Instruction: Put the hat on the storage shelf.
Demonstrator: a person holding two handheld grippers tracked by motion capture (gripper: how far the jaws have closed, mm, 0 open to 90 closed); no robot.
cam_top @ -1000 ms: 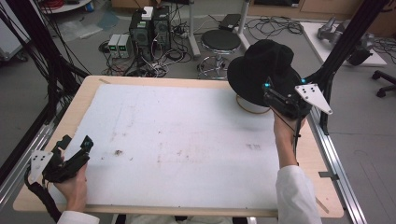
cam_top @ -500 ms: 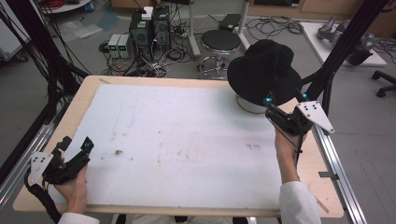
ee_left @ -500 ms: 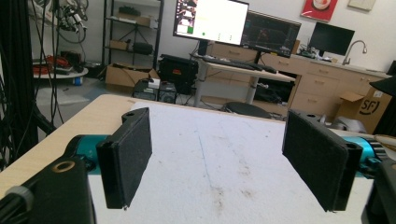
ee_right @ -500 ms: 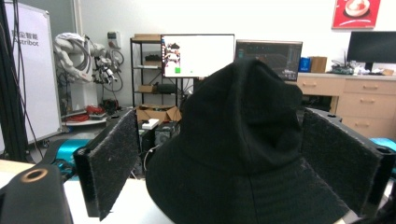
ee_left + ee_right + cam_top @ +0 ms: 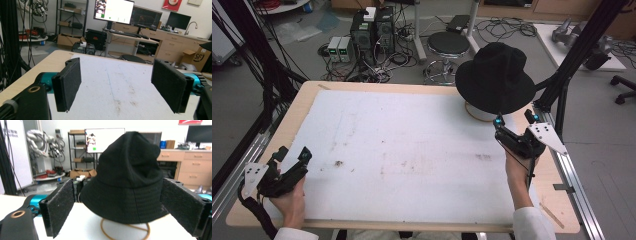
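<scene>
Item one, left gripper [image 5: 292,156]: held low over the near left corner of the table [image 5: 307,92], jaws spread wide with nothing between them; in the left gripper view the two black pads [image 5: 68,82] frame only the bare, stained white mat [image 5: 412,150], so this hand reads as idle. Item two, white mat: covers most of the tabletop, marked with a few brown smudges, no loose objects on it. Item three, right gripper [image 5: 514,122]: raised near the far right edge of the table, jaws wide and holding nothing, aimed at the hat. Item four, black bucket hat [image 5: 495,77]: sits upright on a stand with a pale round base [image 5: 479,114] at the far right of the table; in the right gripper view the hat [image 5: 127,175] stands between the two pads but beyond them, apart from both. Step in hand, as judged: the right gripper is lined up in front of the hat with no grasp made. Next move, as judged: advance until brim or crown lies between the pads, then close on soft fabric, which will likely crumple, and lift straight up off the stand.
</scene>
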